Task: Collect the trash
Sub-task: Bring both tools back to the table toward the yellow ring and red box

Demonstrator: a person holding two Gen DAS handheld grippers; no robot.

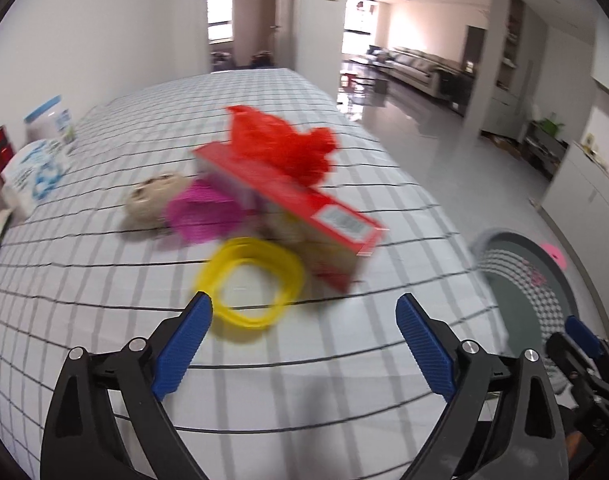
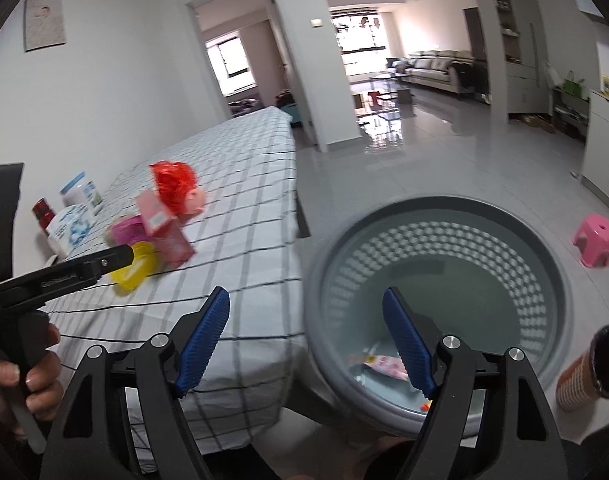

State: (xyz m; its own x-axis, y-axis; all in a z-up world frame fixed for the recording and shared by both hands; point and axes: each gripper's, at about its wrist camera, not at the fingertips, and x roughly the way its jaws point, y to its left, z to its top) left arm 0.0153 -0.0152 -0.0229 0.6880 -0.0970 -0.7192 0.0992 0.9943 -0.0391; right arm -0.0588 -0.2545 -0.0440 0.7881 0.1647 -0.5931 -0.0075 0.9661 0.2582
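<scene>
On the checked tablecloth (image 1: 104, 280) lies a blurred pile of trash: a yellow ring (image 1: 250, 280), a long red box (image 1: 296, 204), a red plastic bag (image 1: 288, 144), a magenta cup (image 1: 202, 212) and a beige crumpled piece (image 1: 152, 196). My left gripper (image 1: 304, 304) hangs open just short of the yellow ring, with nothing between its fingers. My right gripper (image 2: 306, 296) is open and empty over the table's corner and the rim of a round grey basket (image 2: 504, 240). A pink wrapper (image 2: 384, 362) lies at the basket's bottom. A hand (image 2: 32, 376) holds the left gripper's handle.
A white canister (image 1: 50, 118), a white packet (image 1: 34, 172) and a red can (image 1: 0, 152) stand along the wall at the table's left edge. On the floor are a pink stool (image 2: 594, 240) and a brown tube (image 2: 588, 364) beside the basket.
</scene>
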